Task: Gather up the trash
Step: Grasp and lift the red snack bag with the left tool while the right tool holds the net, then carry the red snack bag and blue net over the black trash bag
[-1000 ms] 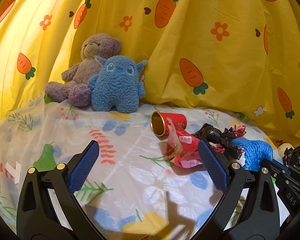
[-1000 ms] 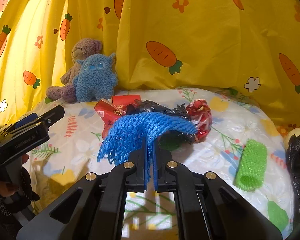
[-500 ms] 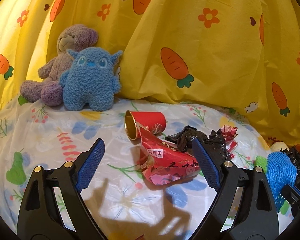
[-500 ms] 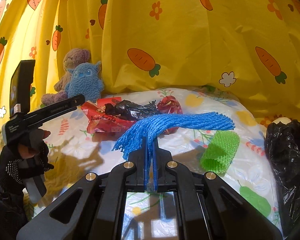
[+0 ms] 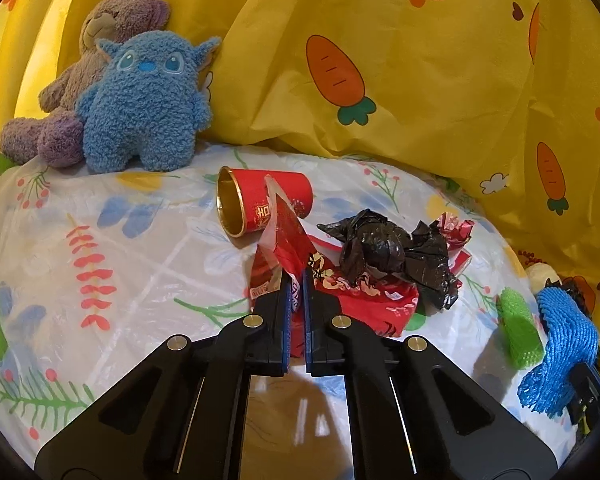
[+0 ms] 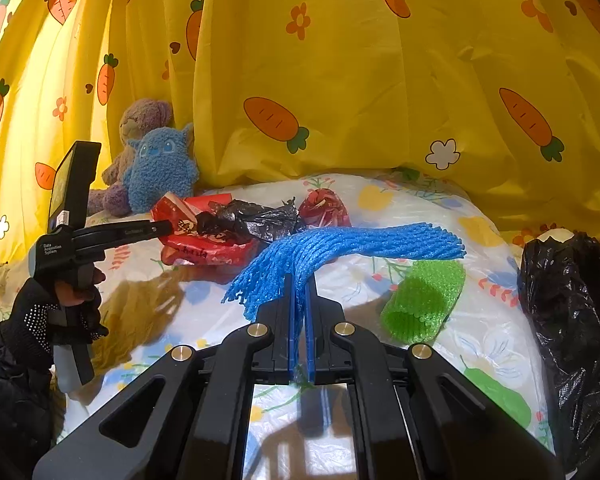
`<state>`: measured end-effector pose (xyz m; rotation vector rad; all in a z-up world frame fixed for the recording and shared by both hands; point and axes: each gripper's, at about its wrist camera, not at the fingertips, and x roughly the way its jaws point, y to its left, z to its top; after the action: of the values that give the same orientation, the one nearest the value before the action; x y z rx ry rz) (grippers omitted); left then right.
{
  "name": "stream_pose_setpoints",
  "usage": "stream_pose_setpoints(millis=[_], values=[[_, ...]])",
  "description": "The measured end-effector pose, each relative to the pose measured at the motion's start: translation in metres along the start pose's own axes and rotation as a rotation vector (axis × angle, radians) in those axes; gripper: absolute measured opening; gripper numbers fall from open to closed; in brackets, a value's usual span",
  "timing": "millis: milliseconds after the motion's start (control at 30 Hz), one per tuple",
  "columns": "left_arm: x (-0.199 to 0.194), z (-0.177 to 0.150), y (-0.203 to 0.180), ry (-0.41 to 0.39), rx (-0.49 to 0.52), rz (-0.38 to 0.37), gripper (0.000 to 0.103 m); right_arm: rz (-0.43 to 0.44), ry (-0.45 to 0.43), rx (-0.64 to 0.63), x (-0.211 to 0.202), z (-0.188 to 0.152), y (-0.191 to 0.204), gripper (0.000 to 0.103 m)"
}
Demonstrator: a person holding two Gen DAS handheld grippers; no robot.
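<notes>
- The left hand-held gripper (image 5: 296, 280) has just been closing and now pinches an upstanding fold of the red wrapper (image 5: 356, 292), its blue pads nearly together with the foil between them.
- The wrapper lies on the table (image 5: 140, 256), between the tipped red paper cup (image 5: 260, 200) and a crumpled black plastic bag (image 5: 392, 252) that rests partly on it.
- I judge the wrapper very light, thin and crinkly; a raised crease is the sensible place to take it, since the flat sheet gives nothing to bite.
- The slick foil may slip out, and the black scrap on top may drag along or tumble off.
- The right hand-held gripper (image 6: 300, 292) is clamped tight on a blue foam net sleeve (image 6: 340, 248), gripped near its frayed end so the long part sticks out to the right.
- That net looks soft, springy and weightless, so it squashes flat under the pads.
- A green foam net sleeve (image 6: 424, 300) lies on the table just beside a black trash bag (image 6: 572, 320) at the right edge.
</notes>
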<state>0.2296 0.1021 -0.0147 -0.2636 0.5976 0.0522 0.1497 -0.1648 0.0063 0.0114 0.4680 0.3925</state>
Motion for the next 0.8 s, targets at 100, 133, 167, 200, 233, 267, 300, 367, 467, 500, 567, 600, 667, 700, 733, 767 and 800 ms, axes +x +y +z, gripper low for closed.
stream_pose_setpoints(millis=[100, 133, 167, 200, 233, 267, 300, 367, 467, 500, 567, 600, 667, 700, 733, 767, 800], values=[[-0.023, 0.002, -0.001, -0.065, 0.009, 0.013, 0.002, -0.007, -0.004, 0.005, -0.004, 0.001, -0.002, 0.005], [-0.033, 0.004, -0.002, -0.093, 0.012, 0.022, 0.001, -0.009, -0.008, 0.005, -0.007, 0.002, -0.003, 0.005], [-0.042, 0.006, -0.002, -0.119, 0.013, 0.026, 0.001, -0.011, -0.012, 0.003, -0.009, 0.002, -0.003, 0.005], [-0.054, 0.008, -0.002, -0.147, 0.009, 0.026, 0.0, -0.013, -0.016, 0.002, -0.011, 0.002, -0.003, 0.005], [-0.065, 0.01, -0.001, -0.174, 0.004, 0.024, 0.0, -0.014, -0.02, 0.002, -0.014, 0.003, -0.003, 0.005], [-0.077, 0.012, -0.001, -0.202, 0.0, 0.023, 0.0, -0.014, -0.025, 0.001, -0.016, 0.003, -0.003, 0.005], [-0.087, 0.014, -0.002, -0.224, 0.001, 0.023, 0.0, -0.016, -0.029, 0.0, -0.018, 0.003, -0.003, 0.005], [-0.108, 0.017, -0.008, -0.267, 0.012, 0.008, 0.0, -0.02, -0.035, 0.001, -0.024, 0.004, -0.004, 0.005], [-0.132, 0.019, -0.021, -0.313, 0.043, -0.019, 0.0, -0.026, -0.041, 0.008, -0.031, 0.004, -0.007, 0.005], [-0.138, 0.019, -0.027, -0.323, 0.053, -0.032, 0.0, -0.029, -0.042, 0.009, -0.033, 0.004, -0.008, 0.005], [-0.146, 0.017, -0.039, -0.332, 0.073, -0.062, 0.0, -0.039, -0.049, 0.013, -0.04, 0.004, -0.011, 0.005], [-0.15, 0.015, -0.047, -0.337, 0.085, -0.079, 0.0, -0.044, -0.054, 0.014, -0.043, 0.003, -0.012, 0.005], [-0.155, 0.011, -0.063, -0.342, 0.11, -0.111, 0.0, -0.058, -0.063, 0.016, -0.05, 0.003, -0.016, 0.005], [-0.156, 0.008, -0.073, -0.343, 0.124, -0.129, 0.0, -0.065, -0.066, 0.018, -0.054, 0.004, -0.019, 0.005], [-0.157, 0.006, -0.082, -0.343, 0.137, -0.149, 0.0, -0.073, -0.07, 0.021, -0.057, 0.004, -0.022, 0.005], [-0.157, 0.003, -0.092, -0.339, 0.151, -0.176, 0.0, -0.083, -0.073, 0.025, -0.06, 0.004, -0.026, 0.005], [-0.157, 0.001, -0.103, -0.33, 0.163, -0.203, 0.0, -0.092, -0.076, 0.03, -0.063, 0.004, -0.03, 0.005]])
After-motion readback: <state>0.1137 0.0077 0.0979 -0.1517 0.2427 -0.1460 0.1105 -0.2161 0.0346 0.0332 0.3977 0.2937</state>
